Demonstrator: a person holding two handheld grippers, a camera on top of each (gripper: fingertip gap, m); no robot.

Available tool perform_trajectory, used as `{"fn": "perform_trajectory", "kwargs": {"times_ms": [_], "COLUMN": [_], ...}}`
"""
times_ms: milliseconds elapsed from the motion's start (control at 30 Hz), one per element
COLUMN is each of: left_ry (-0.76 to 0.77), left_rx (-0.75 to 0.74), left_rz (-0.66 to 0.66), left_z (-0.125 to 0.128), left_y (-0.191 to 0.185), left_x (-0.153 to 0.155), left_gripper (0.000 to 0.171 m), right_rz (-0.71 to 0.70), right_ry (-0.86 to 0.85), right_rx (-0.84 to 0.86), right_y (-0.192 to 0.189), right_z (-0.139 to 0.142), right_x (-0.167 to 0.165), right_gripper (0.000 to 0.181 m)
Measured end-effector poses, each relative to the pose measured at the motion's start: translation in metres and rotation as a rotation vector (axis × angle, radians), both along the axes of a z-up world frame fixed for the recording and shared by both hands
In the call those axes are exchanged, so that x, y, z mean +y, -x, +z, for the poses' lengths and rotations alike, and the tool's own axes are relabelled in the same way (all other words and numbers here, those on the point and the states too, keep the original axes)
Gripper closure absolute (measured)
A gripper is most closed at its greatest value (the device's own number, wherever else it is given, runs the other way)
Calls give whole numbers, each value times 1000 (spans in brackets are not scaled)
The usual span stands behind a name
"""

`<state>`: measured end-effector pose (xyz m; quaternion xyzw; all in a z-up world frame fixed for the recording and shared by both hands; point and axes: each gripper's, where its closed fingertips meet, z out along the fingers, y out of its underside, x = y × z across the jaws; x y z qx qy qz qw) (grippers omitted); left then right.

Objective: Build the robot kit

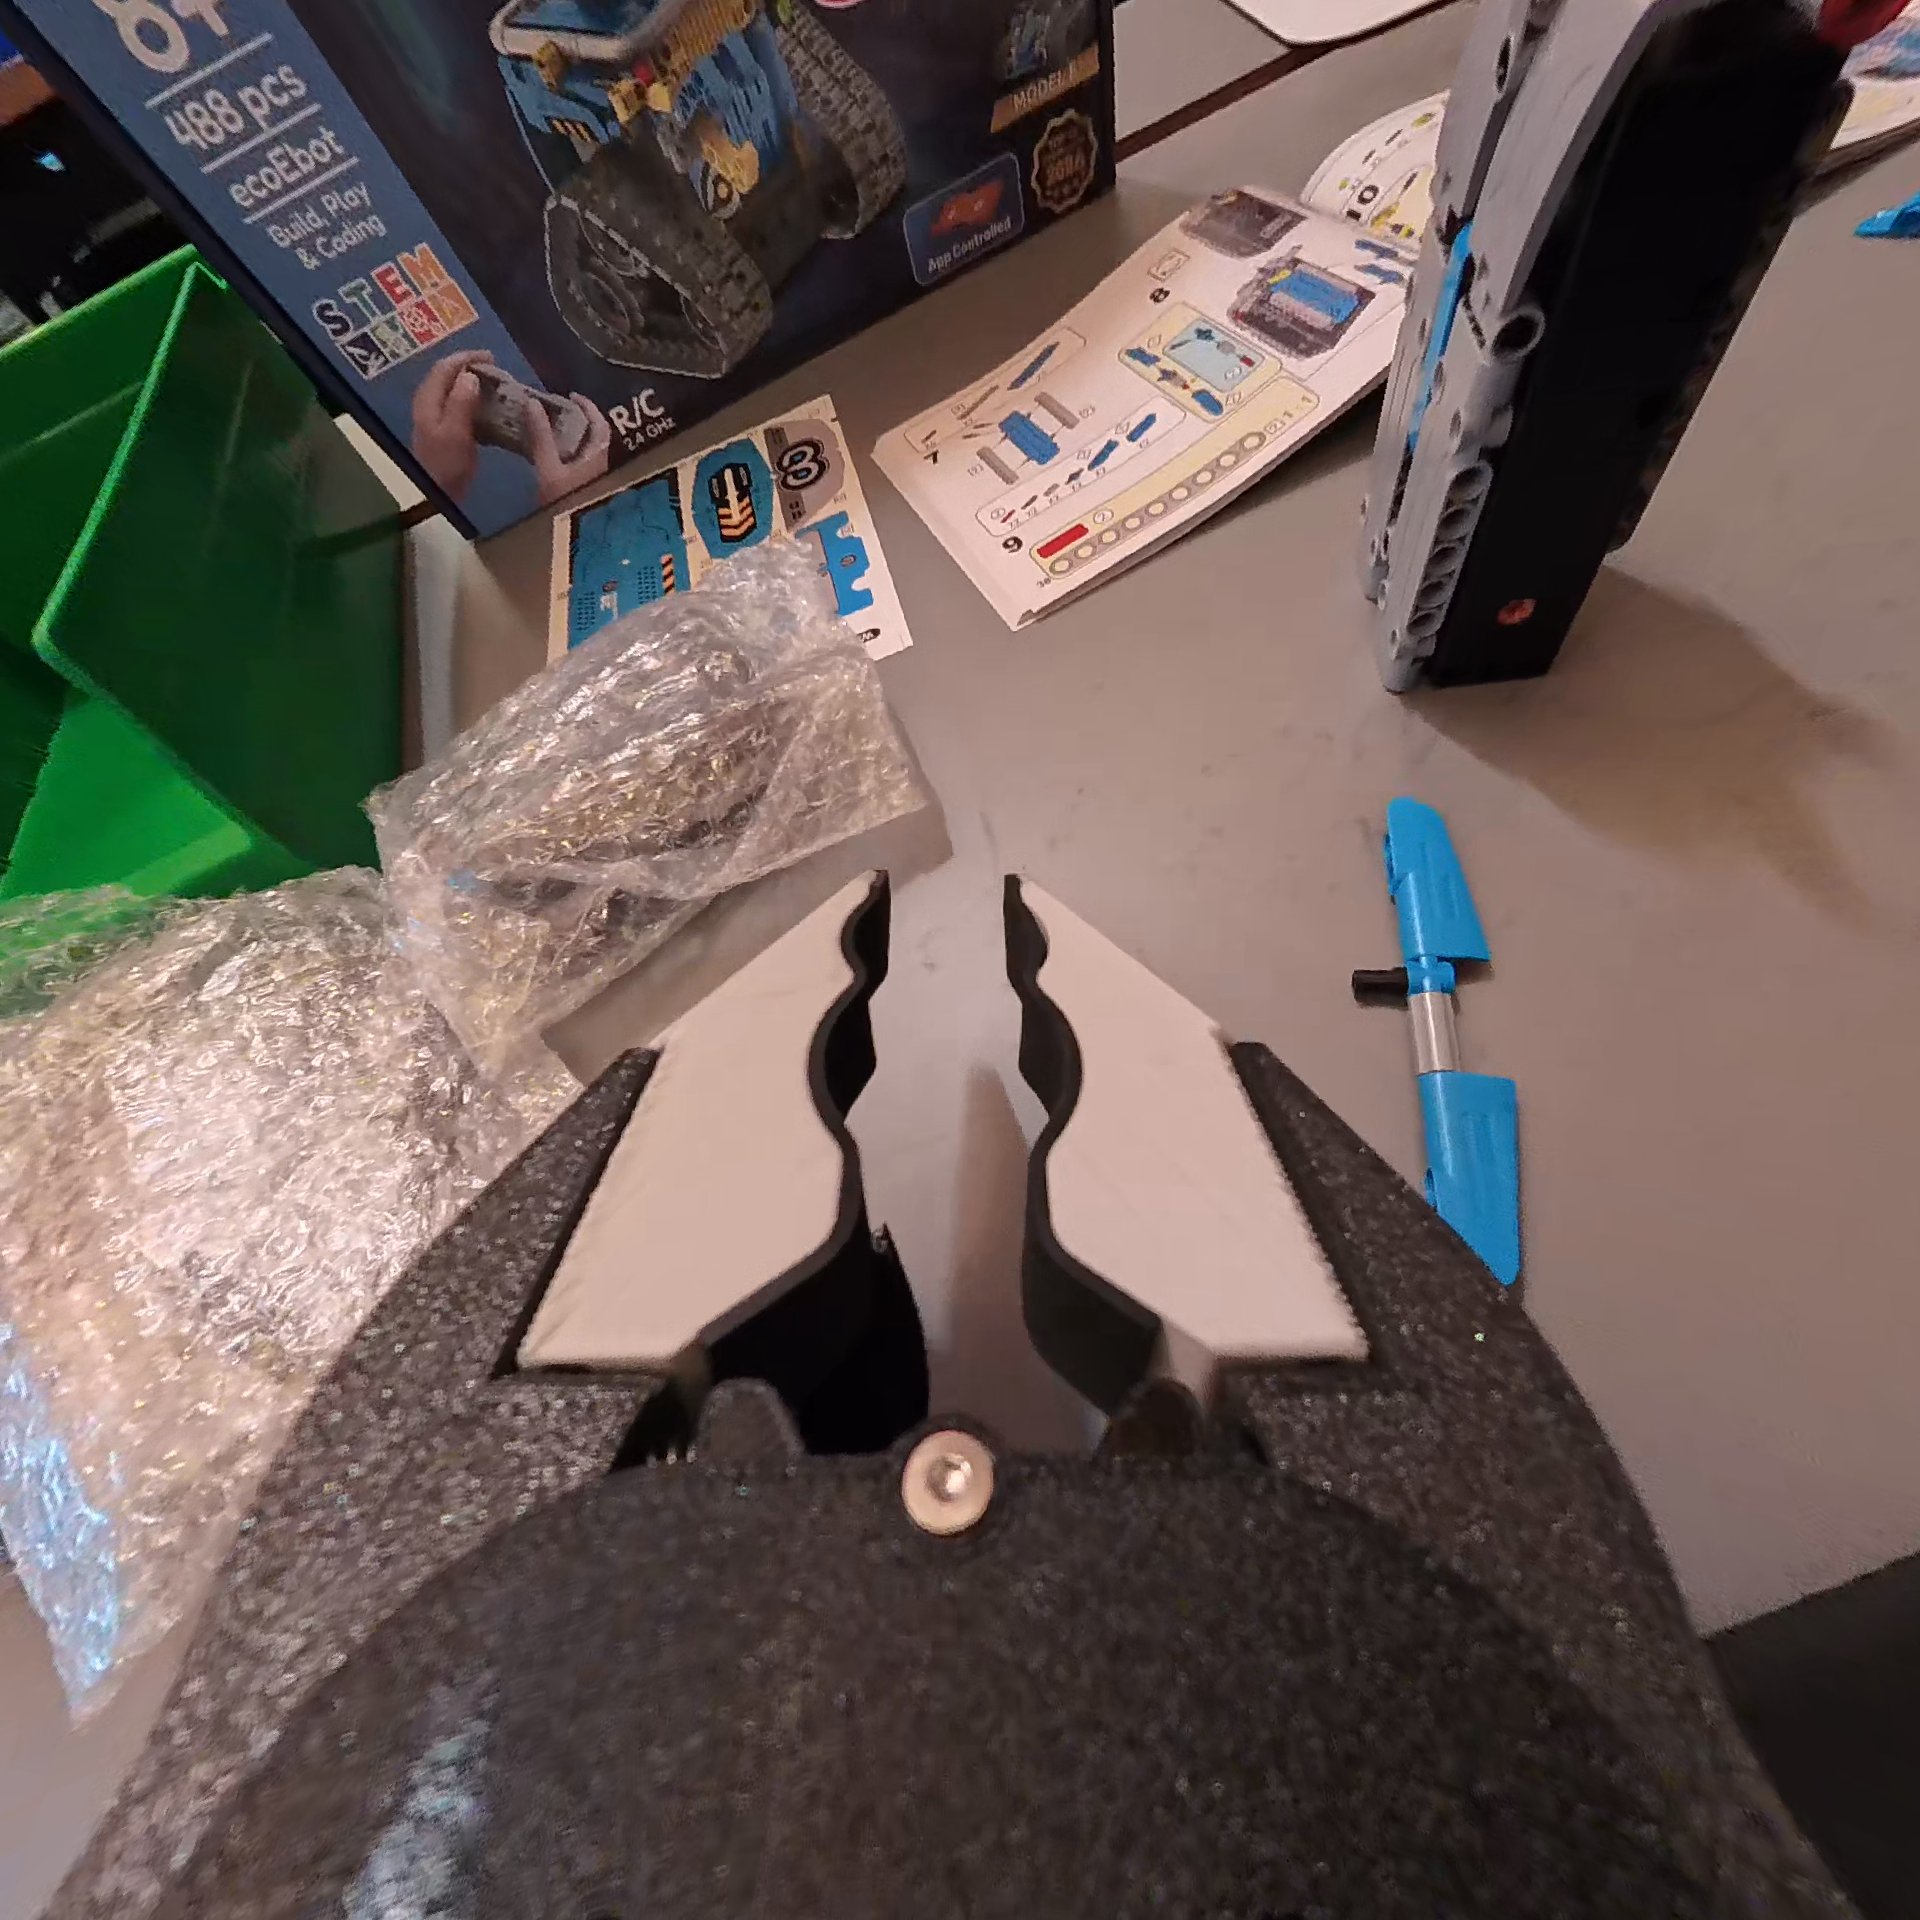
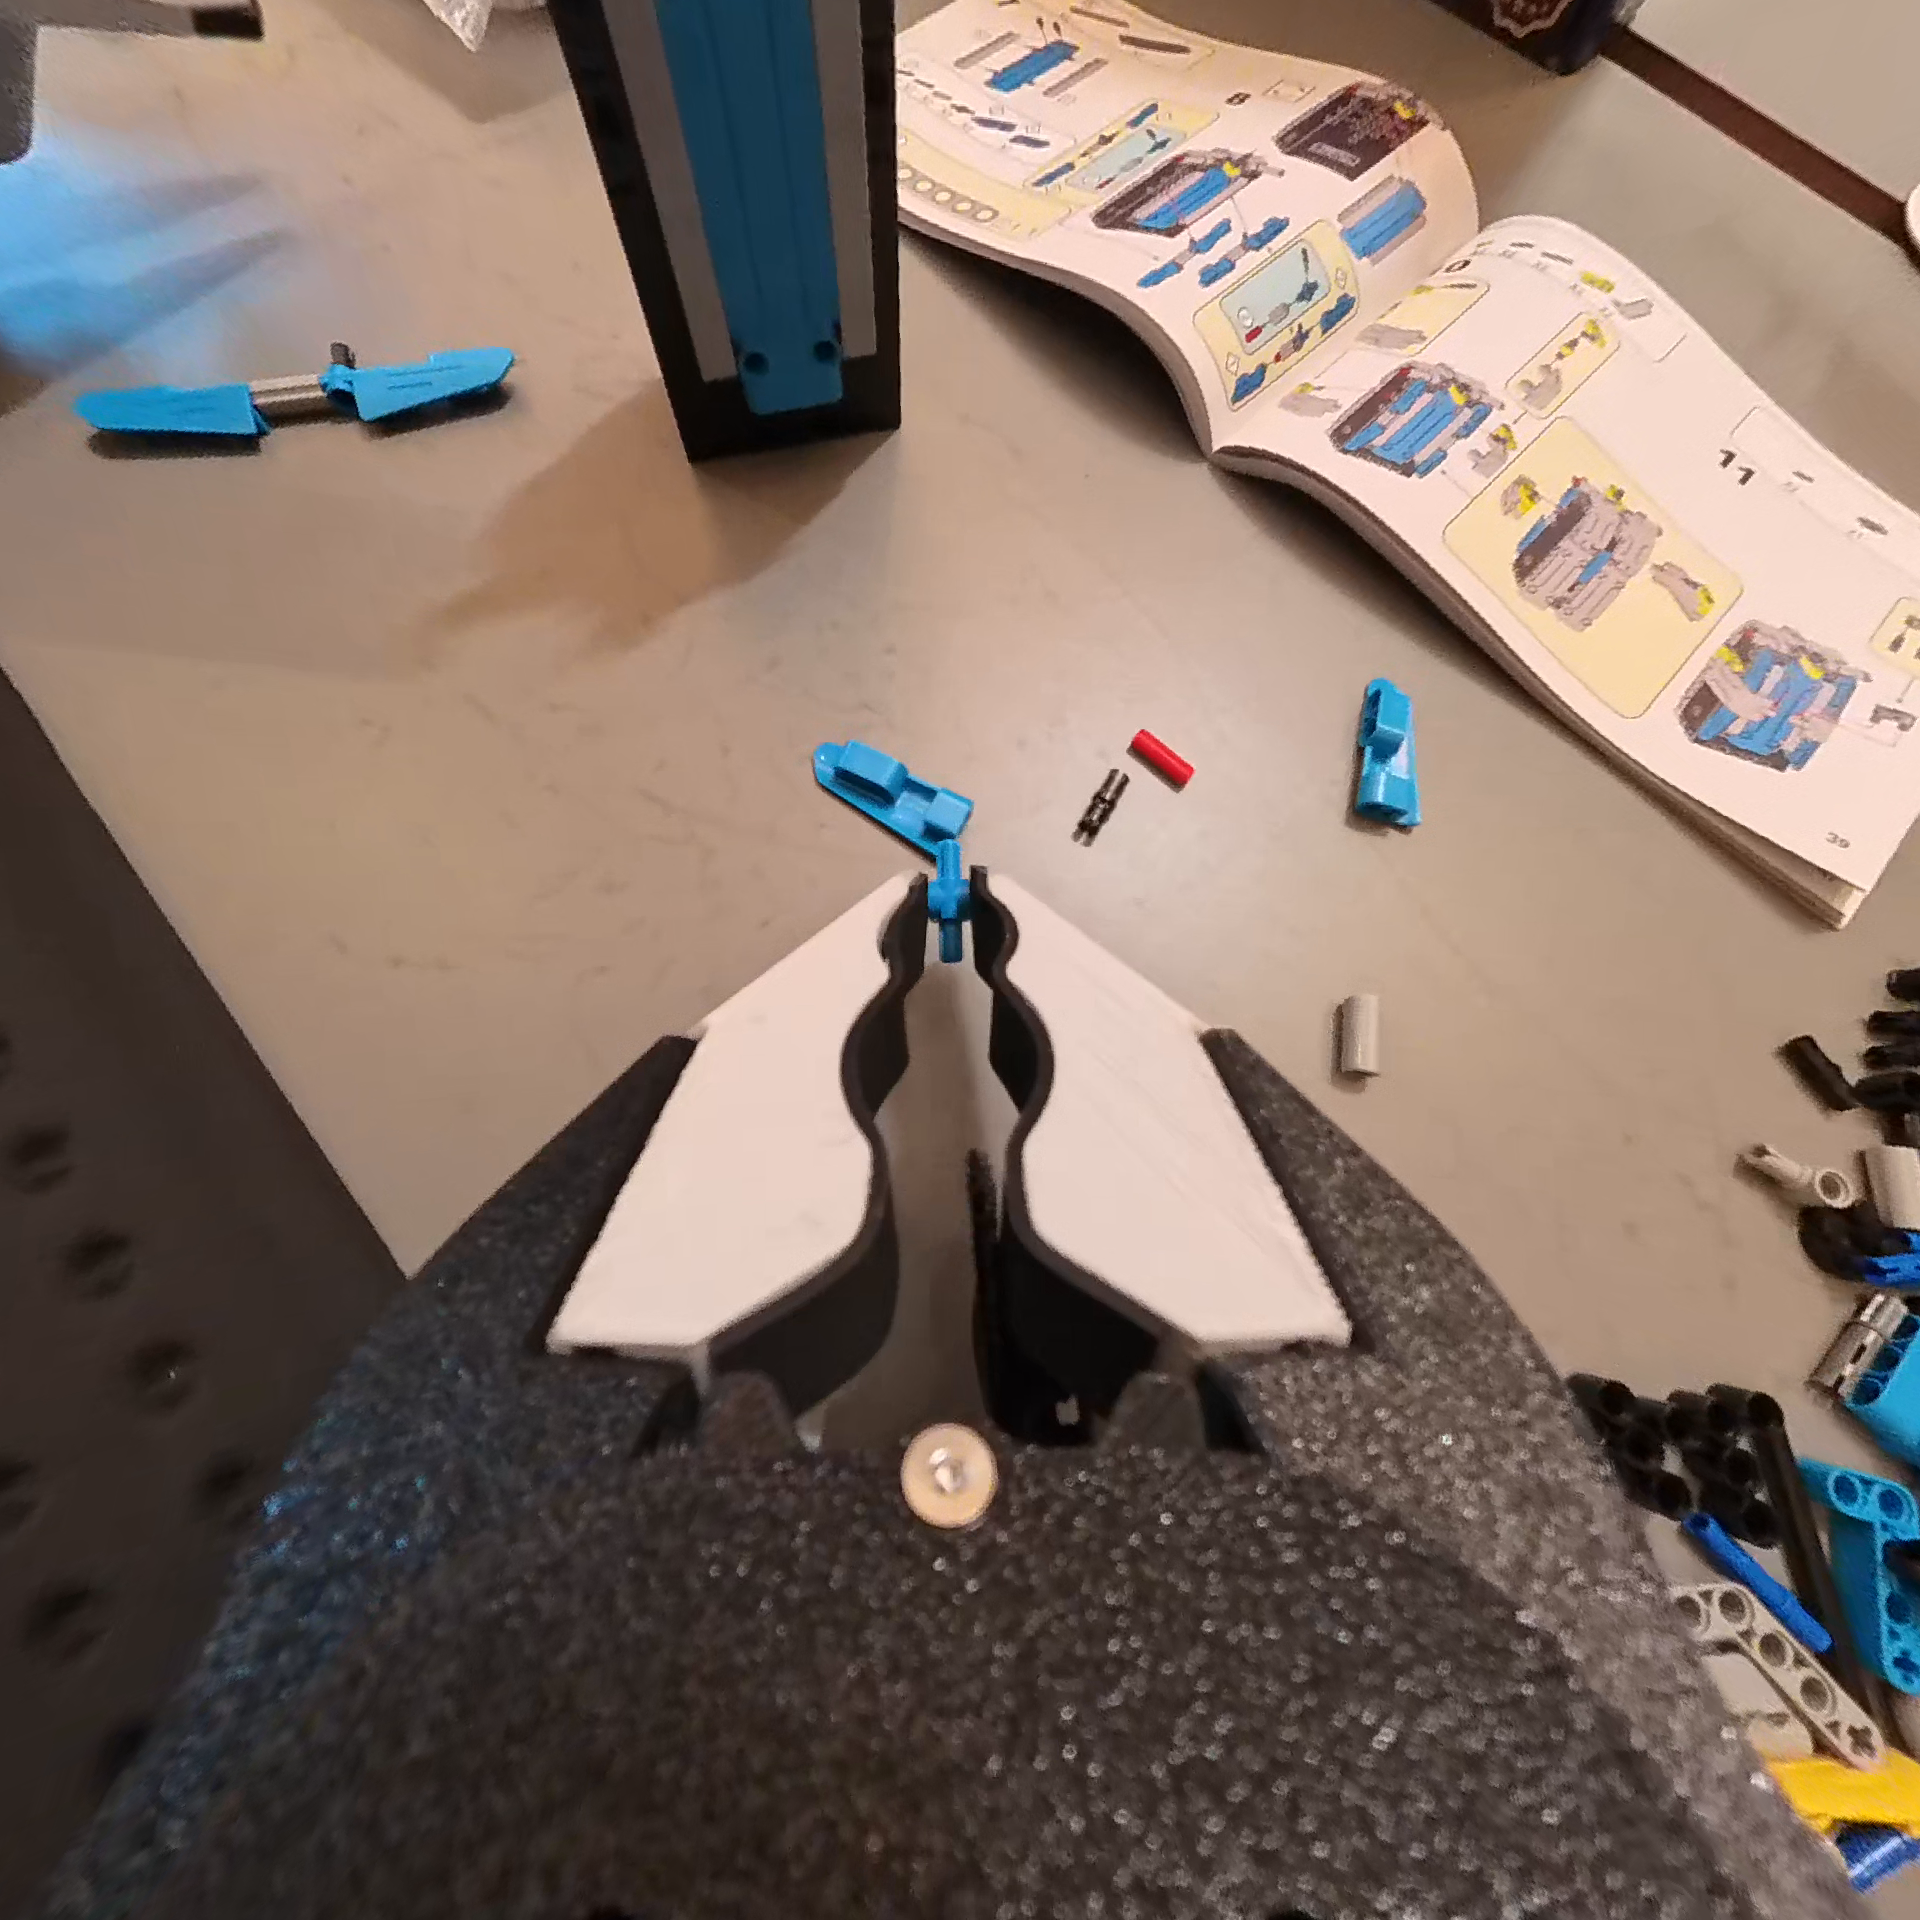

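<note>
My right gripper (image 2: 948, 902) is shut on a small blue pin (image 2: 948, 906) at its fingertips, just above the grey table. A blue panel piece (image 2: 891, 788) lies just beyond the tips. A black pin (image 2: 1099, 805), a red tube (image 2: 1162, 755) and a blue connector (image 2: 1385, 767) lie to the right. My left gripper (image 1: 945, 899) is open and empty over the table, beside a bubble-wrap bag (image 1: 655, 769). A blue two-wing assembly on a metal axle (image 1: 1444, 1023) lies to its right; it also shows in the right wrist view (image 2: 296, 395). A tall black and blue built block (image 1: 1538, 416) stands upright, also seen in the right wrist view (image 2: 748, 218).
A toy kit box (image 1: 582, 208) stands at the back, with a sticker sheet (image 1: 717, 530) and an open instruction booklet (image 2: 1455, 416) before it. A green bin (image 1: 156, 582) is at the left. Loose parts (image 2: 1829, 1455) are piled at the right, near a grey sleeve (image 2: 1358, 1031). My hands' fingertips stand some 30 cm from each other. The blue connector (image 2: 1385, 767) lies some 10 cm from my right tips, 30 cm from my left tips.
</note>
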<state>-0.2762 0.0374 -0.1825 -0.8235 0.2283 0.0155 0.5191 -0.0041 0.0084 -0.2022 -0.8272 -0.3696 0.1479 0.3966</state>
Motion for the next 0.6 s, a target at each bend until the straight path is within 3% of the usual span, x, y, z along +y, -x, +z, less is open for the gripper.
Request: {"fn": "perform_trajectory", "kwargs": {"times_ms": [600], "left_ry": [-10], "left_rx": [119], "left_rz": [-23], "left_z": [-7], "left_y": [-6], "left_x": [-2], "left_gripper": [150], "right_rz": [73], "right_ry": [-19], "right_rx": [-51], "right_y": [8], "right_z": [-5], "right_x": [-9], "right_gripper": [174]}}
